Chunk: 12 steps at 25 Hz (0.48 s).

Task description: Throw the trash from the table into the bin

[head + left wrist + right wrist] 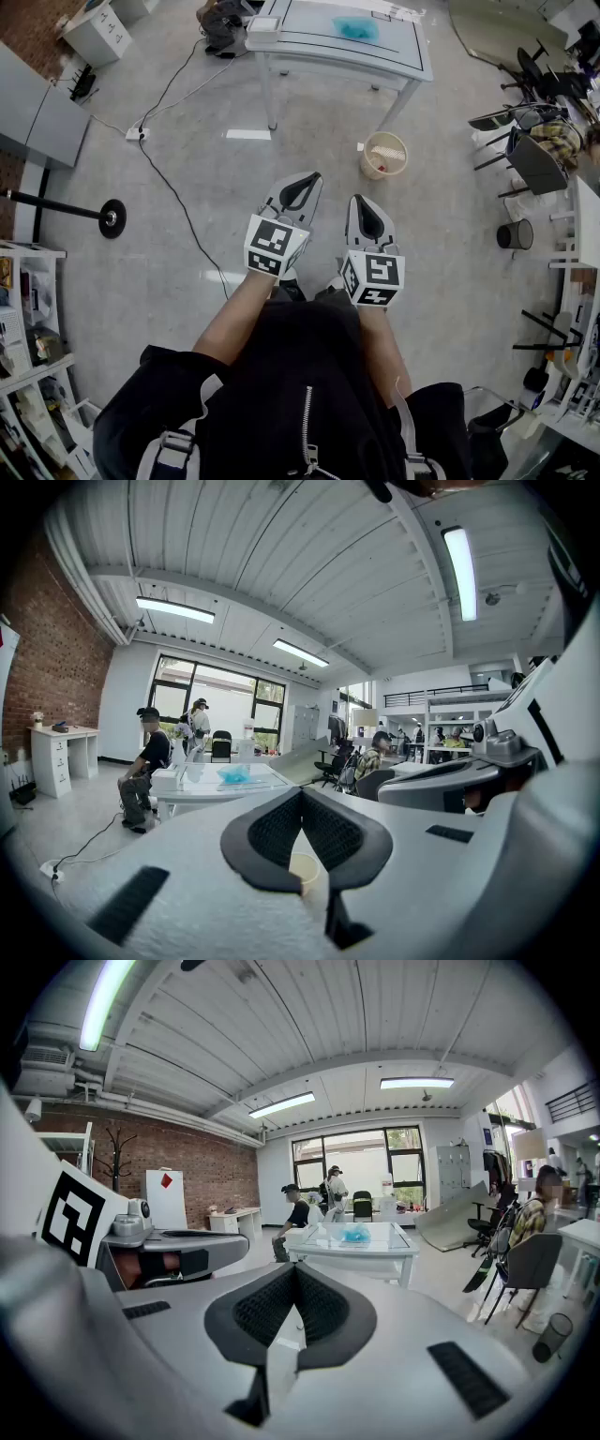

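Observation:
A crumpled blue piece of trash [356, 28] lies on the white glass-topped table [328, 58] across the room. It also shows in the left gripper view [234, 774] and the right gripper view [355, 1234]. A beige round bin [384, 155] stands on the floor in front of the table, and its rim shows between the left jaws [305, 869]. My left gripper [309, 176] and right gripper [359, 200] are held side by side at waist height, far short of the table. Both are shut, tips together, with nothing held [302, 794] [295, 1267].
A white box [262, 26] sits on the table's left end. A black cable [173, 187] runs over the floor from a power strip [137, 134]. A stand's round base [112, 217] and shelves [28, 319] are at left. Chairs [534, 159] and a small dark bin [515, 233] are at right. A person [145, 761] sits by the table.

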Tool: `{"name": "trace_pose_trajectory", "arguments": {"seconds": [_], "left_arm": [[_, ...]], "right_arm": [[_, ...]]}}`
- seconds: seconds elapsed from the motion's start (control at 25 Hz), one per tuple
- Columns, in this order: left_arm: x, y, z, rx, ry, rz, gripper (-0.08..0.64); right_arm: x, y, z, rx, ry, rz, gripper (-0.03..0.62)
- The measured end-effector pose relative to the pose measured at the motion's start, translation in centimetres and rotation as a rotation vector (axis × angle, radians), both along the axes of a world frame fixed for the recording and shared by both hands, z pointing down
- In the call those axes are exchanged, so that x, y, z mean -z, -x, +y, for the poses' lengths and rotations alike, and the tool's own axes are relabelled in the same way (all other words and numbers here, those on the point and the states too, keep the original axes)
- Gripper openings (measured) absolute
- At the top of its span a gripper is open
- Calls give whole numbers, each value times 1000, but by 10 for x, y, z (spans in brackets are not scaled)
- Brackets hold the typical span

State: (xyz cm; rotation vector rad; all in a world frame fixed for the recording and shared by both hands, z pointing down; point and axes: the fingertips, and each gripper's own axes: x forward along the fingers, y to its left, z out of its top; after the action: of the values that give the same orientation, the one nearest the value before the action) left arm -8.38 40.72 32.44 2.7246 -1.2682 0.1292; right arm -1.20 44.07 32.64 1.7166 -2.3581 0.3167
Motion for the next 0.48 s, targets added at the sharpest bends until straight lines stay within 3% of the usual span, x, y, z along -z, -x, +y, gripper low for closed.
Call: {"name": "trace_pose_trajectory", "arguments": {"seconds": [0.48], "left_arm": [[-2, 3, -2, -14, -1, 6, 8]], "right_arm": [[4, 7, 1, -7, -43, -12, 8]]}}
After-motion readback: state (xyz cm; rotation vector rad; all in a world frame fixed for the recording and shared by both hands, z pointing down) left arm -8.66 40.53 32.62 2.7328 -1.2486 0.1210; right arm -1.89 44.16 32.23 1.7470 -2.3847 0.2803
